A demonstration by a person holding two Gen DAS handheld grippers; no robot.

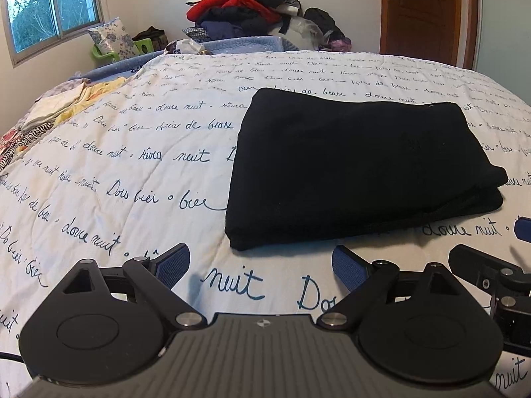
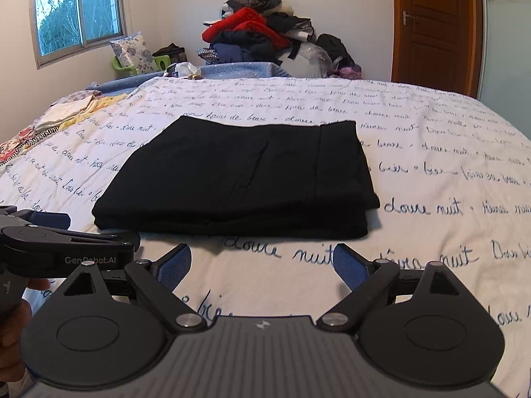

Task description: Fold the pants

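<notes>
The black pants (image 1: pixel 358 165) lie folded into a flat rectangular stack on the white bedspread with blue script (image 1: pixel 149 152). They also show in the right wrist view (image 2: pixel 239 179). My left gripper (image 1: pixel 262 265) is open and empty, just short of the stack's near edge, toward its left corner. My right gripper (image 2: pixel 264 265) is open and empty, a little back from the near edge. The left gripper's body shows at the left of the right wrist view (image 2: pixel 63 242), and the right gripper's body at the right edge of the left wrist view (image 1: pixel 491 275).
A pile of mixed clothes (image 1: pixel 252 10) sits beyond the bed's far edge against the wall. Folded light fabrics (image 1: pixel 59 106) lie at the bed's left side. A floral pillow (image 1: pixel 113 38) and a window (image 1: pixel 49 6) are at the far left, a wooden door (image 1: pixel 421 10) at the far right.
</notes>
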